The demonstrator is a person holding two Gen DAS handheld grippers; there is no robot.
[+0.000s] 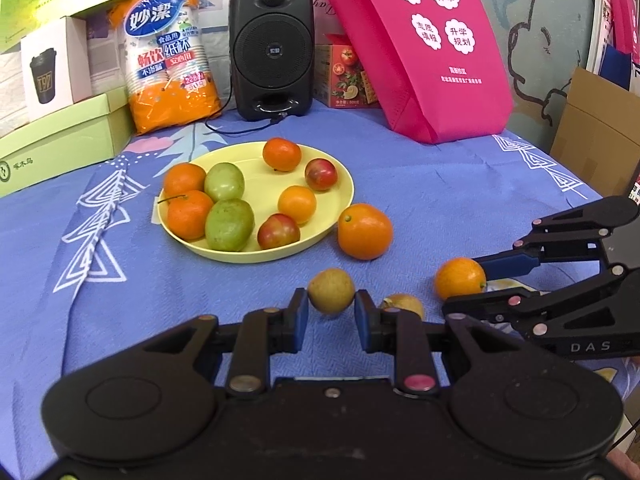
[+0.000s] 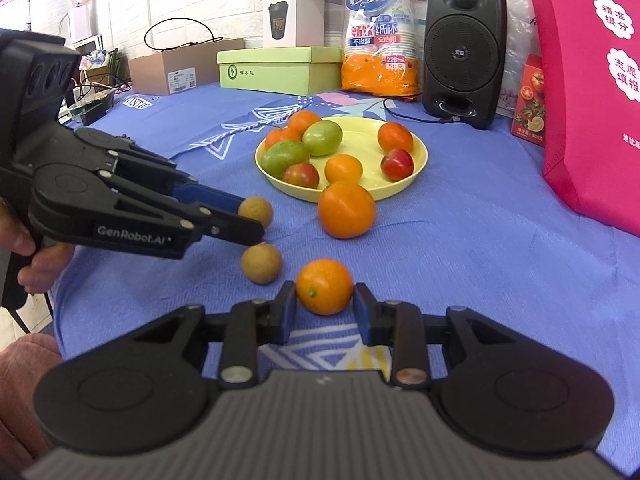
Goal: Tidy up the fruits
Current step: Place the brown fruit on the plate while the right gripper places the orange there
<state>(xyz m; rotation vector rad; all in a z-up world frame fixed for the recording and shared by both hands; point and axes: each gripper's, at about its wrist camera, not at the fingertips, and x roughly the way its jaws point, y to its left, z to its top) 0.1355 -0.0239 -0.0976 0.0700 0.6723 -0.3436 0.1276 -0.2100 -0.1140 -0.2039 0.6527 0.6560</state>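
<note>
A yellow plate (image 1: pixel 340 176) (image 2: pixel 416 160) on the blue cloth holds several oranges, green fruits and red fruits. A large orange (image 1: pixel 364 231) (image 2: pixel 346 209) lies just beside the plate. My left gripper (image 1: pixel 331 308) (image 2: pixel 250 222) is shut on a tan longan (image 1: pixel 331 290) (image 2: pixel 256 209). A second longan (image 1: pixel 403 305) (image 2: pixel 261 262) lies on the cloth beside it. My right gripper (image 2: pixel 325 305) (image 1: pixel 478 280) is shut on a small orange (image 2: pixel 325 286) (image 1: pixel 459 278), which rests low at the cloth.
Behind the plate stand a black speaker (image 1: pixel 271 48), an orange paper-cup pack (image 1: pixel 168 52), green boxes (image 1: pixel 60 136), a tomato box (image 1: pixel 346 76) and a pink bag (image 1: pixel 424 44). A cardboard box (image 1: pixel 600 128) is at the right edge.
</note>
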